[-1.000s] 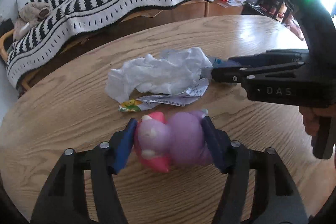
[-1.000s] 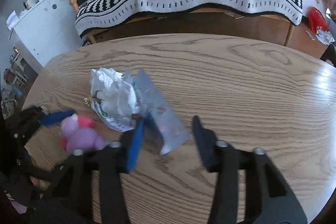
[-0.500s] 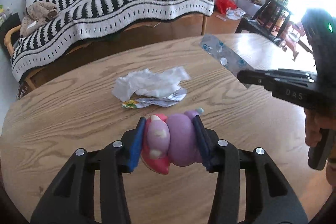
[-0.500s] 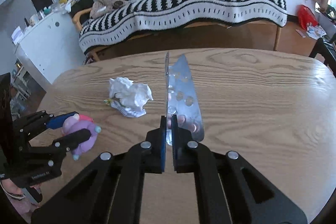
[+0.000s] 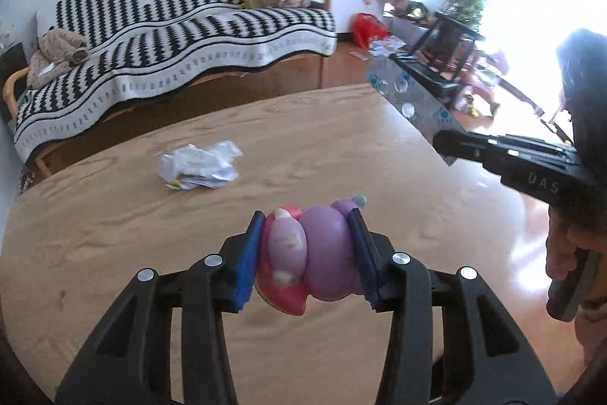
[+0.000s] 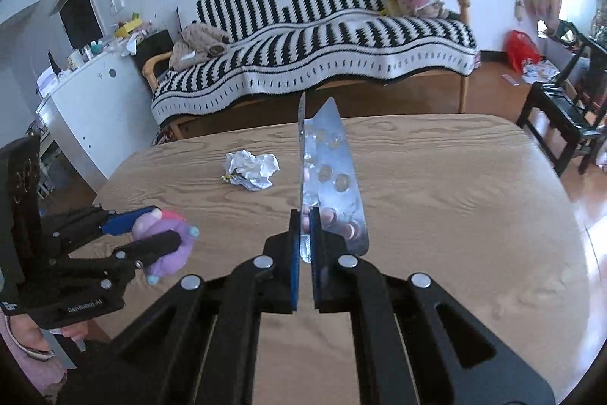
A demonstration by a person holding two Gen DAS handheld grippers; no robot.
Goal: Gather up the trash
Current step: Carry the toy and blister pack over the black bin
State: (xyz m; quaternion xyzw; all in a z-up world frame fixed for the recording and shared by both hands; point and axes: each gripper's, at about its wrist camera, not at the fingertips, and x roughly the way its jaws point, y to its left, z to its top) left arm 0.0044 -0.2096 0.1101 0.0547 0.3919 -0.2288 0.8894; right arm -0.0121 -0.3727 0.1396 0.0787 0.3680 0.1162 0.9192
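Observation:
My left gripper (image 5: 309, 253) is shut on a purple and pink squishy toy (image 5: 303, 255), held above the wooden table (image 5: 114, 238). The same toy (image 6: 167, 241) shows at the left of the right wrist view, squeezed between the left gripper's fingers (image 6: 125, 221). My right gripper (image 6: 304, 236) is shut on a silver blister pack (image 6: 330, 173), which stands upright above the table; that pack (image 5: 408, 101) sticks out of the right gripper (image 5: 442, 141) at the right of the left wrist view. A crumpled white tissue with a wrapper under it (image 5: 201, 166) (image 6: 252, 169) lies on the table.
Beyond the table stands a sofa under a black and white striped blanket (image 6: 322, 44). A white cabinet (image 6: 87, 109) is at the far left, dark chairs (image 6: 565, 109) at the right. A person's hand (image 5: 565, 253) holds the right gripper's handle.
Both grippers have risen and pulled back from the table, the left with the toy. The right gripper closed on the blister pack and lifted it off the table; the tissue stays.

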